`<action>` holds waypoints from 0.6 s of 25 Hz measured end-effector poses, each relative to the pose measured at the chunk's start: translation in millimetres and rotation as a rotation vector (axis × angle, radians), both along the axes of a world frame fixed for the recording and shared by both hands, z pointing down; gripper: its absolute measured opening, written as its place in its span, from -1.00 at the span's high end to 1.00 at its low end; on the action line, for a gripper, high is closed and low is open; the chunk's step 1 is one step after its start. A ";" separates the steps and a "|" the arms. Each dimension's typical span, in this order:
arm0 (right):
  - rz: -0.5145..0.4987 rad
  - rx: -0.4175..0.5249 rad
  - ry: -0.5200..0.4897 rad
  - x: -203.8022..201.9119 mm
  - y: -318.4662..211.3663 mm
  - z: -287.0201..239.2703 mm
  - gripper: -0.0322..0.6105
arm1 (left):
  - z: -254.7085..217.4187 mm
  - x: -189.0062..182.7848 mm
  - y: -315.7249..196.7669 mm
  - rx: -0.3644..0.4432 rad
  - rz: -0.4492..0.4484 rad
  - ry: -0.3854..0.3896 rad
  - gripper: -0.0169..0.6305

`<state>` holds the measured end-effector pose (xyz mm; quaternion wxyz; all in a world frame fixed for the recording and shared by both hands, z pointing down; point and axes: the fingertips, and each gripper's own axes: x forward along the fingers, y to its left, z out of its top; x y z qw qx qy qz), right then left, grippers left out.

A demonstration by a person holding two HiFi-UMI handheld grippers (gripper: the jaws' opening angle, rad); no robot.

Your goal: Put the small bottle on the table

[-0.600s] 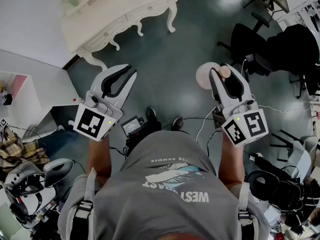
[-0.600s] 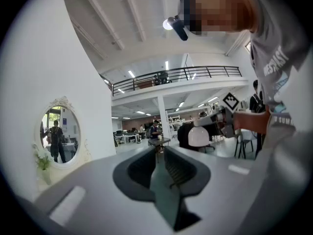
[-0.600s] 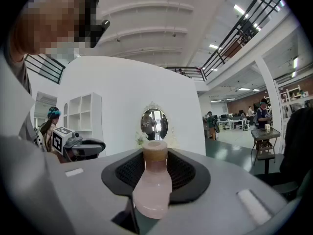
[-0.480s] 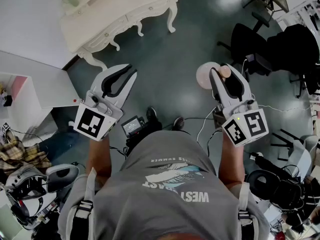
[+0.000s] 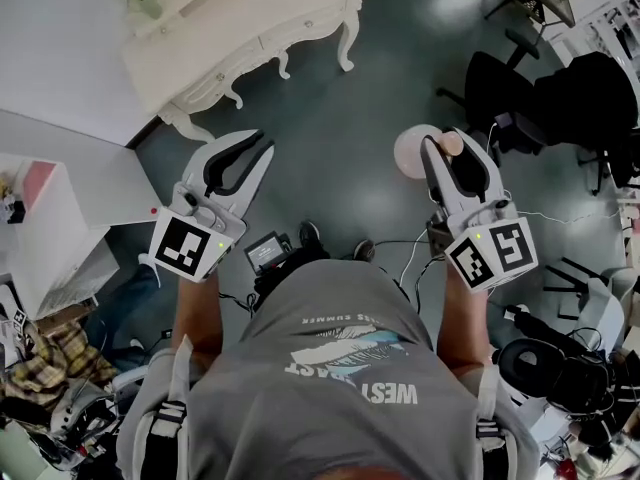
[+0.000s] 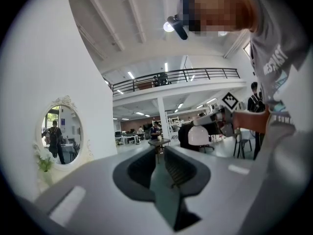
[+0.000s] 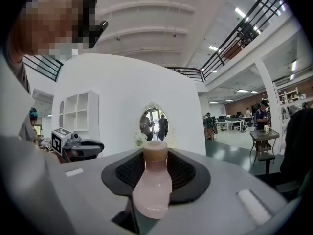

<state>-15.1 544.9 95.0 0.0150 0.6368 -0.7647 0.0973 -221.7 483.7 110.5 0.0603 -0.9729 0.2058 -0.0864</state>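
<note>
Left tool (image 6: 160, 154) & right tool (image 7: 155, 156) were held out in front, abt level, side by side over the floor (image 5: 340, 118). 2 tools: left one was a bit open w/ nothing in it. Right one squeezed the 1 small pink bottle (image 7: 152, 185). Bottle was up in the air, well apart from the 1 white bench (image 5: 250, 18).

The small bottle (image 5: 416, 152) sits in the right gripper (image 5: 450, 146) at two o'clock, office chairs (image 5: 500, 83) beyond; left gripper (image 5: 247, 148) at ten, dressing table (image 5: 205, 33) beyond at eleven.
</note>
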 end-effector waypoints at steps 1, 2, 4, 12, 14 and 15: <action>0.001 0.000 -0.001 -3.6 -3.1 0.0 0.45 | 0.0 -4.0 -3.4 0.002 0.000 0.002 0.77; 0.002 0.000 -0.001 -7.2 -7.1 0.4 0.45 | 0.4 -8.0 -7.9 0.003 0.001 0.004 0.77; 0.005 -0.001 0.000 -14.5 -15.2 0.5 0.45 | 1.1 -15.9 -16.3 0.001 0.002 0.009 0.77; 0.000 0.002 -0.035 -31.2 -31.0 -1.3 0.45 | 2.4 -27.8 -29.9 0.004 0.014 0.039 0.78; -0.003 -0.003 -0.046 -32.6 -36.1 0.1 0.45 | 3.7 -28.9 -33.5 -0.005 0.014 0.040 0.78; -0.006 -0.004 -0.049 -33.5 -39.1 0.6 0.45 | 3.7 -29.8 -35.7 -0.008 0.013 0.044 0.78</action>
